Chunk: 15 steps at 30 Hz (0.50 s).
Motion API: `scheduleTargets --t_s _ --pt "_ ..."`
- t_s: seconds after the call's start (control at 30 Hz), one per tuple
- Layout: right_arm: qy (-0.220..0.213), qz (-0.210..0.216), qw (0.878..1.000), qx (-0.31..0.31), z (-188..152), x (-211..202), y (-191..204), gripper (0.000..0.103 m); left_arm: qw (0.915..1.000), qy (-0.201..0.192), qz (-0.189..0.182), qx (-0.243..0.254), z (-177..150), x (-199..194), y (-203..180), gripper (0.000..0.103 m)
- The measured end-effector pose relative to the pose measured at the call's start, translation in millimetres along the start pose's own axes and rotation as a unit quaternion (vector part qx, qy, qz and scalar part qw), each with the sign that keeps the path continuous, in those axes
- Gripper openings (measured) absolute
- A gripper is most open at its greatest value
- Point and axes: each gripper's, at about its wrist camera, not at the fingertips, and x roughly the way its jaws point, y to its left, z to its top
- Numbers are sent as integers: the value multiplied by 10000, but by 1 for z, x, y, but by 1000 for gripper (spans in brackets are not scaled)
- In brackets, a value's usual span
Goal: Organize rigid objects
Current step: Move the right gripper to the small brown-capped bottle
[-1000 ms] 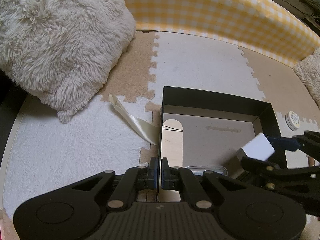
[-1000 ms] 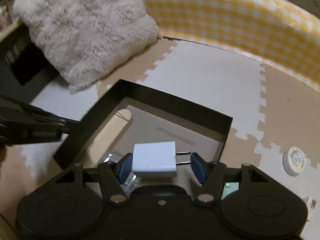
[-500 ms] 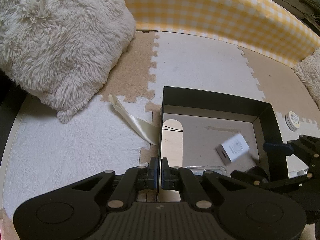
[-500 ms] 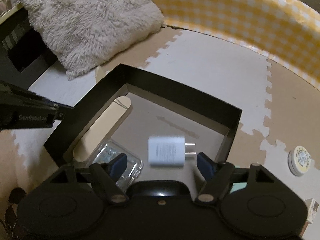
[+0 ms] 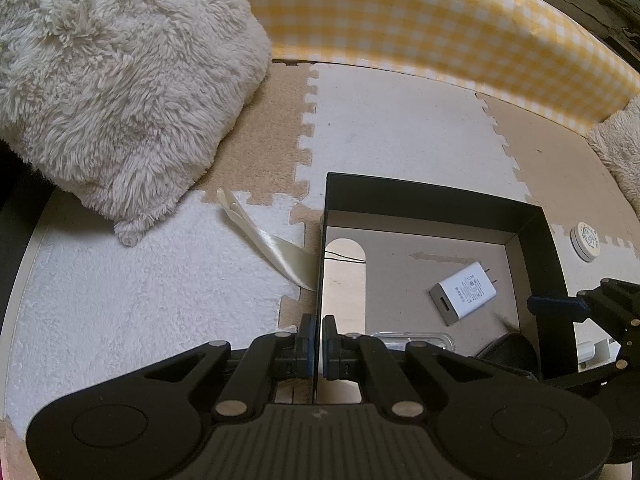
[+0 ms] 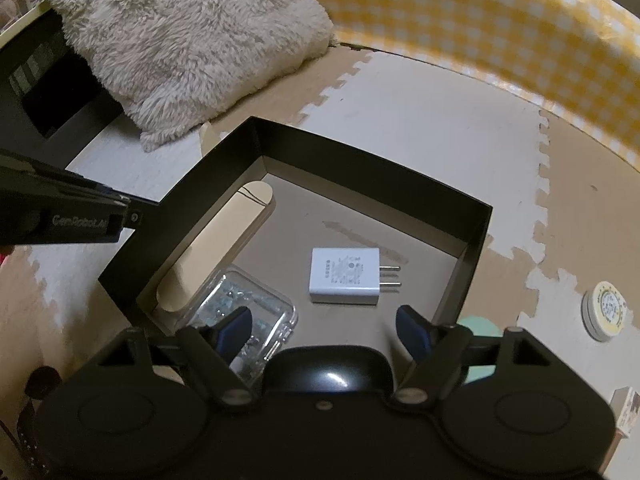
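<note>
A white plug charger lies flat on the floor of the open black box, its prongs pointing right. My right gripper hovers just above and in front of it; its jaws are opening and nothing is between them. In the left wrist view the charger rests near the box's right wall. My left gripper is shut on the left wall of the box. A clear plastic case and a beige rounded board also lie in the box.
A round tin sits on the foam mat right of the box, with a small carton nearer me. A fluffy cushion and a cream ribbon lie to the left. A yellow checked barrier runs along the back.
My right gripper opened and let go of the charger, which dropped onto the box floor. The right gripper then drew back a little. My left gripper kept still on the box wall.
</note>
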Motion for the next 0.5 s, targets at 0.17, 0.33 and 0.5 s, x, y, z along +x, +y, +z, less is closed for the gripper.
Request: scheduleTargets --t_s 0.17,0.33,0.5 --pt "-72 3 9999 98 1 -10 -1 85 10000 0 1 -1 0 0 0 3" --pt "-325 79 9991 271 4 -32 -5 89 10000 0 0 -3 0 0 0 3" --pt "-638 -23 9968 474 5 -58 -17 95 10000 -1 0 -1 0 0 0 3"
